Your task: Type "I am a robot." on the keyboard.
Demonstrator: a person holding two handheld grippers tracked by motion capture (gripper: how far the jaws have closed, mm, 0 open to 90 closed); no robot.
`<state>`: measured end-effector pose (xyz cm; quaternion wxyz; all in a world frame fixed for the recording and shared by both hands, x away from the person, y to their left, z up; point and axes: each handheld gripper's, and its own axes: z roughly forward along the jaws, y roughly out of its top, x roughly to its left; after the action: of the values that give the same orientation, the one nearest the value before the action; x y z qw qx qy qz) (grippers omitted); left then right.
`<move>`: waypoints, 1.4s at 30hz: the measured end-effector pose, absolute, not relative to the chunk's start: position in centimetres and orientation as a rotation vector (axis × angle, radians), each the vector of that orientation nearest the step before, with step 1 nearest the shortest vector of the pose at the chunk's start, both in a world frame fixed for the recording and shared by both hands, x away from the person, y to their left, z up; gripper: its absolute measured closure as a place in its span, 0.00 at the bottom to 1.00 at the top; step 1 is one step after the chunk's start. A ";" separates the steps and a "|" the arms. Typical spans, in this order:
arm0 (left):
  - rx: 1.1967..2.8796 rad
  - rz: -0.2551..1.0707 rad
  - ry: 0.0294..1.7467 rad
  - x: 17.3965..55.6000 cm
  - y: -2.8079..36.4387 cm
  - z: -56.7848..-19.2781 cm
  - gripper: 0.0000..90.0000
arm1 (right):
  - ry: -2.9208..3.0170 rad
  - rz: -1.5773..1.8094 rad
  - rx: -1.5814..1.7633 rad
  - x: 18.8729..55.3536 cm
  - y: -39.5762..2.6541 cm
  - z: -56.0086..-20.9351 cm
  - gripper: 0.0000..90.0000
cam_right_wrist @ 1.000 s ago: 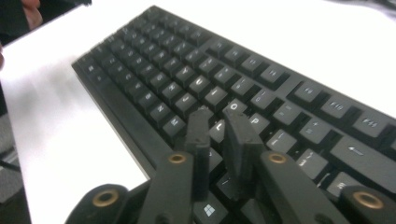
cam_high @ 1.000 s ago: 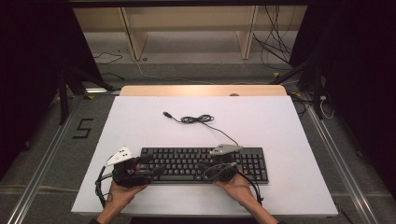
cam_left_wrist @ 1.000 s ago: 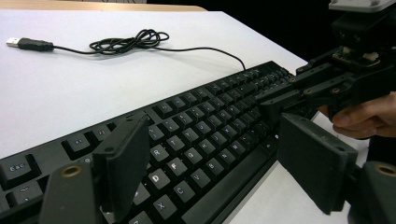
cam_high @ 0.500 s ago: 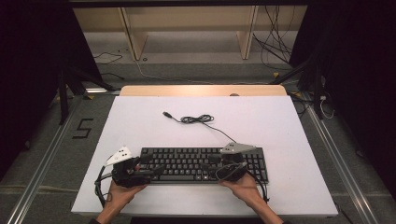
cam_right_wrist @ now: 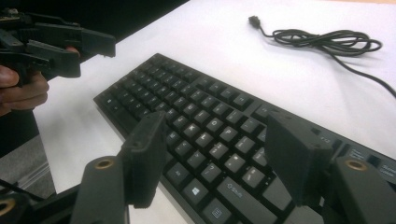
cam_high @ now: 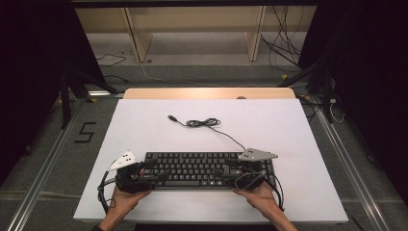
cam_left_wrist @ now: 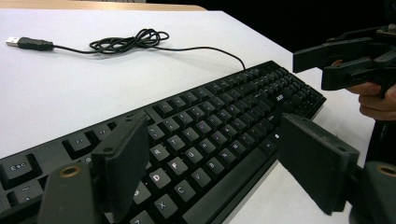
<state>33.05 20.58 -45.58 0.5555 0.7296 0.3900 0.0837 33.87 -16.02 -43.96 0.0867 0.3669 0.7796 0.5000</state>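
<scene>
The white worktop [cam_high: 144,125] carried the black keyboard [cam_high: 202,168] low in the middle of the high view, lying level across the frame near its bottom edge. I judged it a stiff, flat slab, light enough for two grippers but long, so one end alone would let it sag and swing; its plastic edges looked smooth, likely slippery, and the keys would give under pressure. The short ends or the front rim seemed to me the best holds, not the key field. Its cable [cam_high: 226,132] ran from the upper right of the keyboard to a loose coil [cam_high: 202,123] toward the upper middle, limp and liable to drag. My left gripper [cam_high: 156,175] hung at the keyboard's left end, jaws wide apart over the keys, gripping nothing. My right gripper [cam_high: 227,174] sat at the right end; its jaws had just been opening and stood wide, empty, with keys showing between them.
</scene>
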 end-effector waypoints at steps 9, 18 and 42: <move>1.724 0.195 0.920 33.1 20.6 -45.6 0.27 | 2.270 1.520 1.098 33.0 -17.7 -43.9 0.41; 1.732 0.189 0.913 33.0 20.4 -45.6 0.27 | 2.222 1.516 1.124 32.1 -19.5 -44.1 0.40; 1.730 0.191 0.911 32.9 20.4 -45.5 0.27 | 2.166 1.517 1.132 30.9 -20.8 -44.2 0.36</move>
<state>32.88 20.41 -45.52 0.5551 0.7326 0.3856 0.0808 30.95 -20.75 -44.20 0.1319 0.3902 0.7464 0.5228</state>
